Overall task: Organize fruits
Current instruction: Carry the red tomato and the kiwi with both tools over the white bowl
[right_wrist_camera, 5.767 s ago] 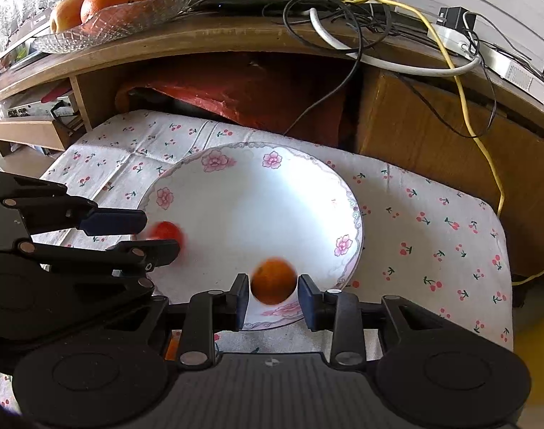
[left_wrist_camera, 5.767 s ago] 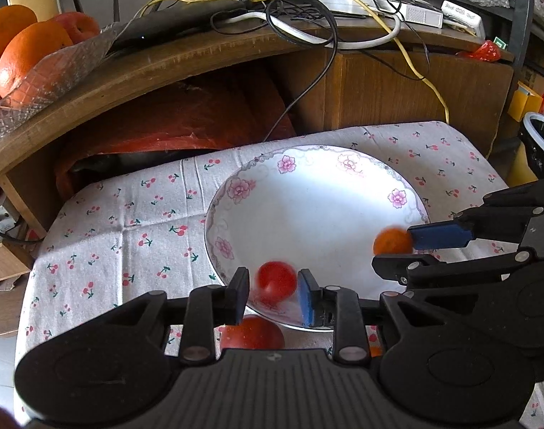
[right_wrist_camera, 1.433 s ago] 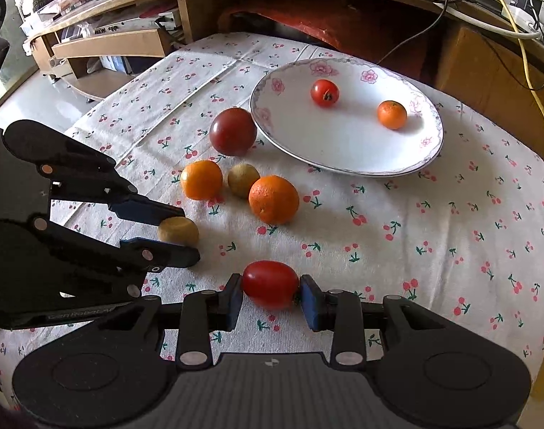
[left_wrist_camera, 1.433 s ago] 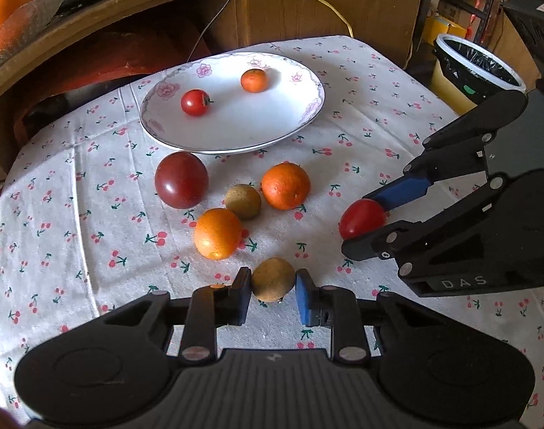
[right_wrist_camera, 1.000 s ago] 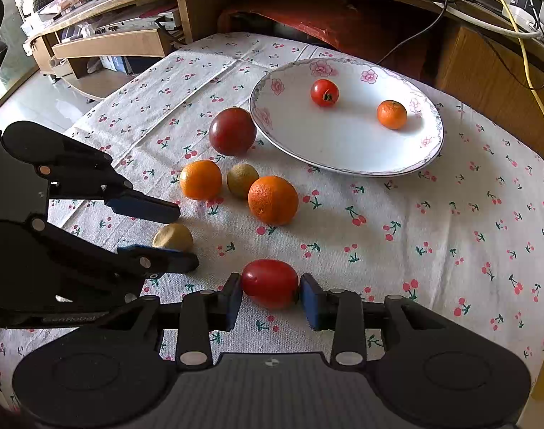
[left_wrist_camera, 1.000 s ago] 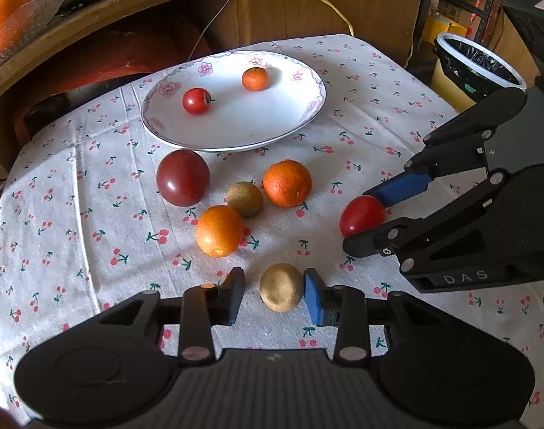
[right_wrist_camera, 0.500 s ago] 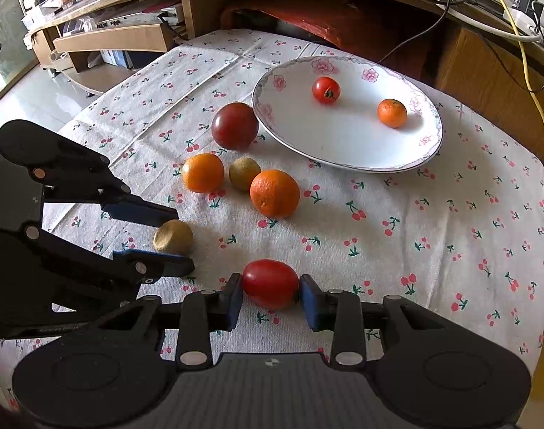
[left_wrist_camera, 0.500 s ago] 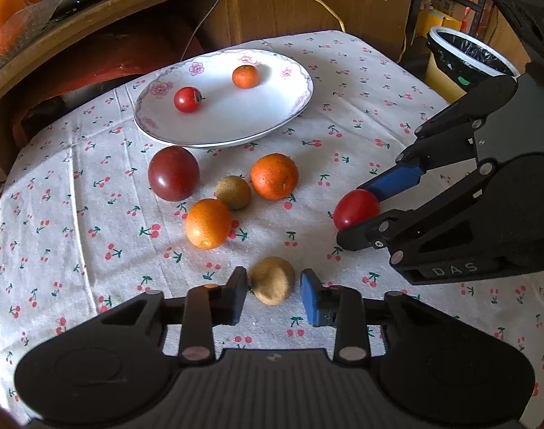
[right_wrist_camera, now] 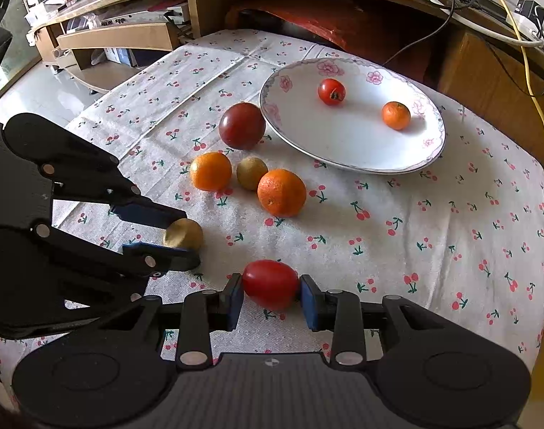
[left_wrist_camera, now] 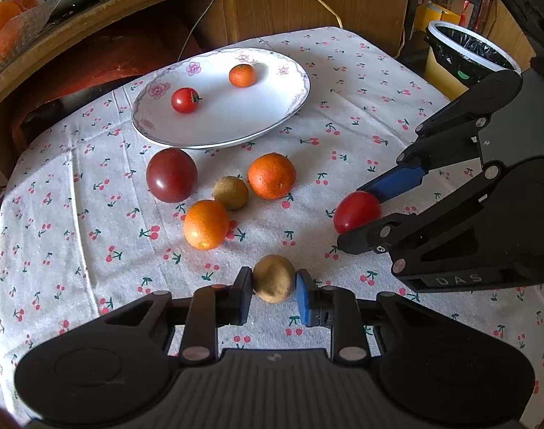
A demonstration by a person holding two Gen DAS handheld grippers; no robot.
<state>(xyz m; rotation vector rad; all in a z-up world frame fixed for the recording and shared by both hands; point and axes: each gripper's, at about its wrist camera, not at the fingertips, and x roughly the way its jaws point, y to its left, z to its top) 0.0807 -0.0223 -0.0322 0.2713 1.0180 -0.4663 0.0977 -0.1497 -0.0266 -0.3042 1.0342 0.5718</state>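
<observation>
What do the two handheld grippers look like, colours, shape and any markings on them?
Both are matte black plastic. The left gripper and right gripper each have a broad ribbed body with two round discs, linkage arms with silver rivets, and blue pads on the fingers. The left wrist view shows "DAS" embossed on the right gripper's side. No cables or sleeves show.

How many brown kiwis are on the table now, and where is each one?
2. One kiwi sits between the left gripper fingers. The other kiwi lies on the cloth between the two oranges. None seems hidden.
</observation>
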